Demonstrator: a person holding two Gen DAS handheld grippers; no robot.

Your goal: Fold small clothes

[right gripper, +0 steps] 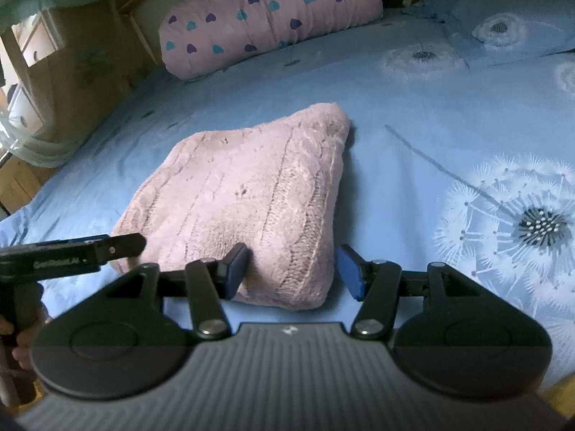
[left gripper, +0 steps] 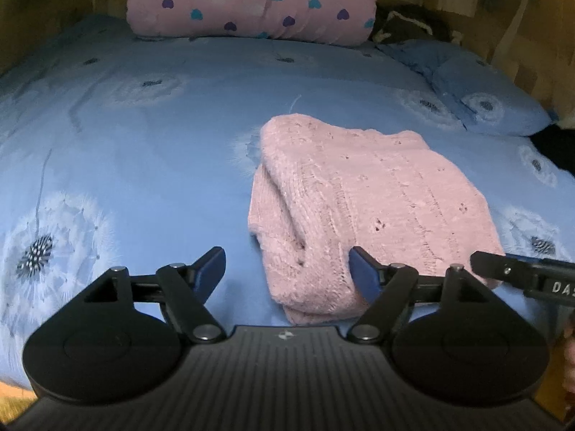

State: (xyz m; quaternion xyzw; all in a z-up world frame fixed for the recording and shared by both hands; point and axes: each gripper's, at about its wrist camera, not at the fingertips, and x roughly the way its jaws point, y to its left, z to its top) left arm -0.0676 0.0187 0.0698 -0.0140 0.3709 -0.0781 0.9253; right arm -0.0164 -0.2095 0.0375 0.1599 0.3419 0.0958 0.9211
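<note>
A folded pink knitted sweater (left gripper: pixel 363 212) lies on a bed covered by a blue sheet printed with dandelion heads (left gripper: pixel 143 151). At the far end of the bed rest a rolled pink blanket with blue and purple hearts (left gripper: pixel 251 3) and, to its right, a blue pillow (left gripper: pixel 485 107) in matching print.

Left wrist view: the left tongs (left gripper: pixel 287 269) stand spread. The near left corner of the sweater lies between the two blue pads; the right pad (left gripper: pixel 364 273) overlaps the knit edge in the view, the left pad is apart from it over bare sheet. No pinch is evident. The black tip of the other tool enters from the right edge.

Right wrist view: the right tongs (right gripper: pixel 293 267) are spread about the sweater's near right corner. The left pad (right gripper: pixel 235 269) sits against the knit surface; the right pad stands just beside the fold's edge, with a narrow gap. The fabric lies flat, not lifted.
</note>
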